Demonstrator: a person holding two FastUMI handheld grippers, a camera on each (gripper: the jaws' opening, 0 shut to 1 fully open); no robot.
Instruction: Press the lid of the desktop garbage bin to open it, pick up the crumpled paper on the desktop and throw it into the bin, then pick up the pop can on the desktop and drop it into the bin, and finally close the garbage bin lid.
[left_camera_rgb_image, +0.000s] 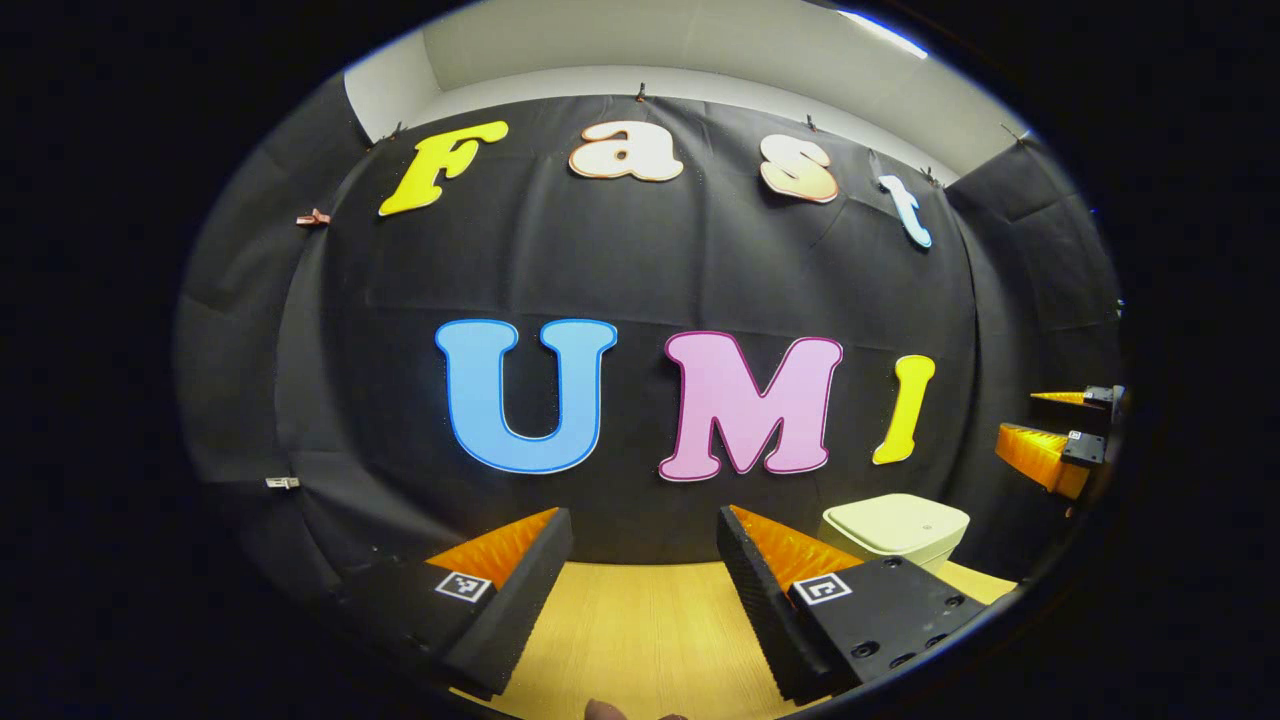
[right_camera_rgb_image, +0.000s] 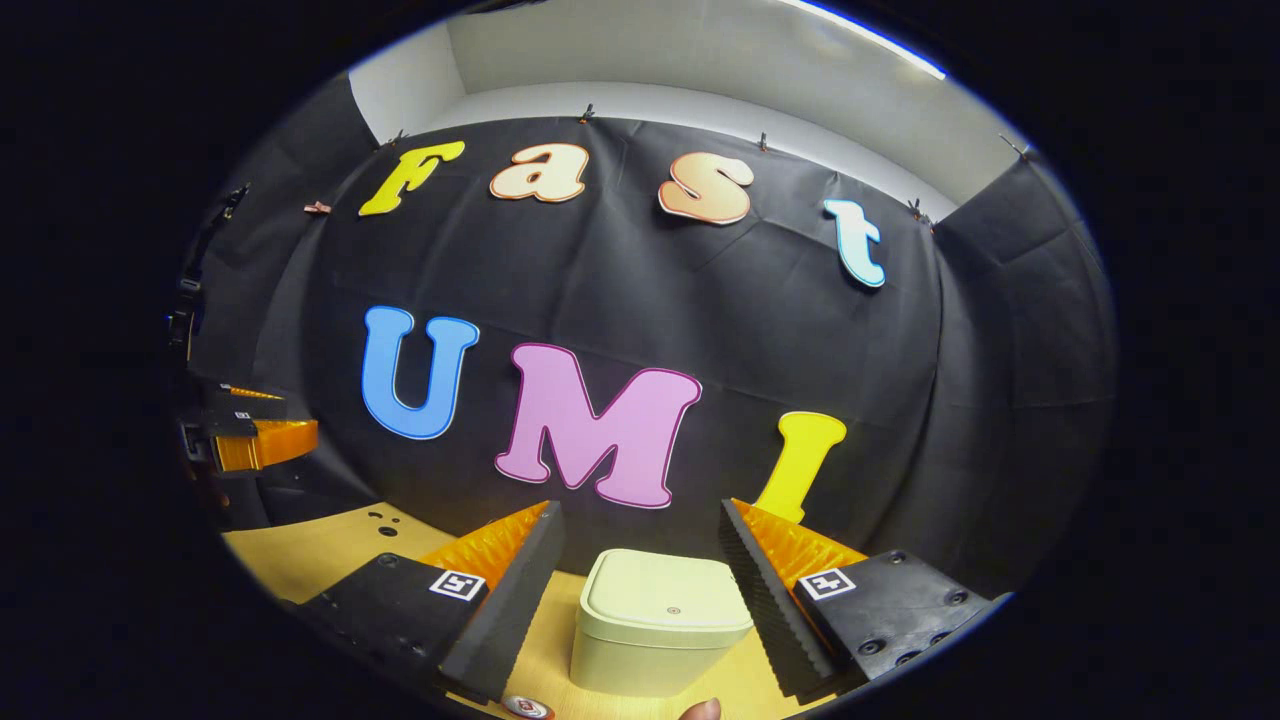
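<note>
1. Left gripper view: the left tool (left_camera_rgb_image: 645, 560) is held above the table (left_camera_rgb_image: 640, 630) with its jaws spread wide and nothing between them. The bin (left_camera_rgb_image: 895, 527) stands to the right of it, near the back wall, with its lid (left_camera_rgb_image: 897, 518) down. The right tool (left_camera_rgb_image: 1050, 435) shows at the far right edge, raised above the bin's level and also spread.

2. Right gripper view: the right tool (right_camera_rgb_image: 640, 550) is open and empty, and the bin (right_camera_rgb_image: 660, 620) sits on the table (right_camera_rgb_image: 320, 550) directly ahead, framed between the two fingers but not touched by them. The lid (right_camera_rgb_image: 665, 595) is flat and closed. The left tool (right_camera_rgb_image: 255, 435) shows at the far left edge.

3. Step in hand, as judged: the first one, pressing the lid to open the bin. The next move calls for the right tool to descend onto the lid top and push down until it releases.

4. Hard to make out: a round rim (right_camera_rgb_image: 527, 708) at the bottom edge may be the pop can; it is cut off. The crumpled paper cannot be located. A fingertip (right_camera_rgb_image: 700, 710) is cut off at the bottom edge.
</note>
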